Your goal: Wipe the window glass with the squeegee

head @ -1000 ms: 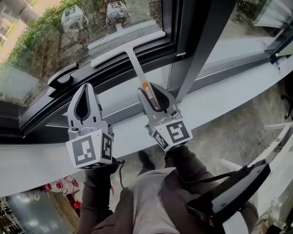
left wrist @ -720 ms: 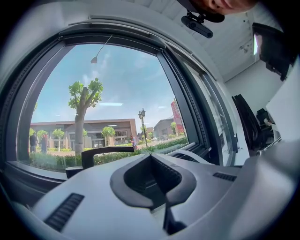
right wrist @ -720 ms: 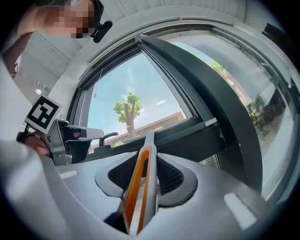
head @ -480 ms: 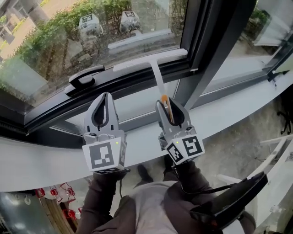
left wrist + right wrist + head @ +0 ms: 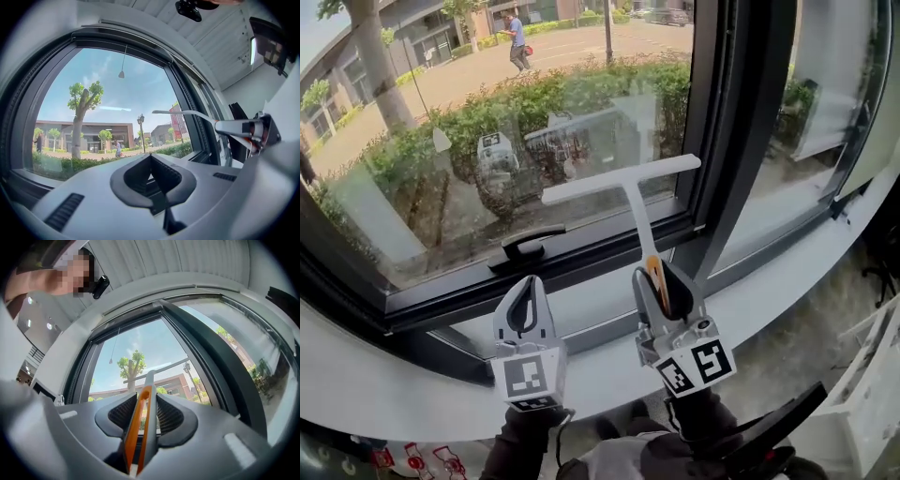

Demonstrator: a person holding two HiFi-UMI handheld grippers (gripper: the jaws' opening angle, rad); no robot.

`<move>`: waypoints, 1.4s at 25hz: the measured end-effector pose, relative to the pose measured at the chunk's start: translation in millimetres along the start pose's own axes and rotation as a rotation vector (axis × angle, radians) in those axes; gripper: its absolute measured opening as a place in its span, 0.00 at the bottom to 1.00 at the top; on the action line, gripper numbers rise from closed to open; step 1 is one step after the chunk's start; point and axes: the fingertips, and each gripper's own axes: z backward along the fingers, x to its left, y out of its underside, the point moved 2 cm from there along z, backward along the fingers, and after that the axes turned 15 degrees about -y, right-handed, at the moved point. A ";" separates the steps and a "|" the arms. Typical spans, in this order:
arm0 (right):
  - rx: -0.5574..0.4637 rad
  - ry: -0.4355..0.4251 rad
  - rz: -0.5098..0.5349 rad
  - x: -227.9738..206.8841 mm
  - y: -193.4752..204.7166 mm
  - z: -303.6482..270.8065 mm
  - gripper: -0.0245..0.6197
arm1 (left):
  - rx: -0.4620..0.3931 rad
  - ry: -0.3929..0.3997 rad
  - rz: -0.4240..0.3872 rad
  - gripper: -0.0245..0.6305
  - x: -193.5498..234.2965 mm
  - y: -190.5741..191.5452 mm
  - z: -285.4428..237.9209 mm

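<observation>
A white squeegee (image 5: 623, 183) with an orange-tipped handle stands upright, its blade lying across the lower part of the window glass (image 5: 487, 122). My right gripper (image 5: 660, 279) is shut on the squeegee handle (image 5: 140, 418), which runs up between its jaws to the blade (image 5: 154, 367). To its left my left gripper (image 5: 523, 302) is shut and empty, below the black window handle (image 5: 525, 247). In the left gripper view the squeegee blade (image 5: 183, 112) and the right gripper (image 5: 248, 131) show at the right.
A dark window frame post (image 5: 741, 141) rises just right of the squeegee. The white sill (image 5: 394, 384) runs below both grippers. Outside are hedges, a tree (image 5: 375, 66) and a walking person (image 5: 517, 42).
Both grippers have come lower and nearer in the head view, which has tilted up. The squeegee blade now rests higher on the glass, above the bottom frame.
</observation>
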 end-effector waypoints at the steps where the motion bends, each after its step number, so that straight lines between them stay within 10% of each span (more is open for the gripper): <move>1: -0.018 -0.016 0.018 2.9 -10.8 -8.2 0.24 | -0.005 -0.009 0.004 0.04 4.4 -2.6 -0.6; 14: -0.227 -0.157 0.192 22.4 -106.9 -104.7 0.24 | -0.035 -0.119 -0.011 0.04 44.0 -25.7 2.8; 35: -0.278 -0.203 0.126 81.6 -88.3 -203.1 0.24 | -0.074 -0.073 -0.057 0.04 121.7 -30.0 15.2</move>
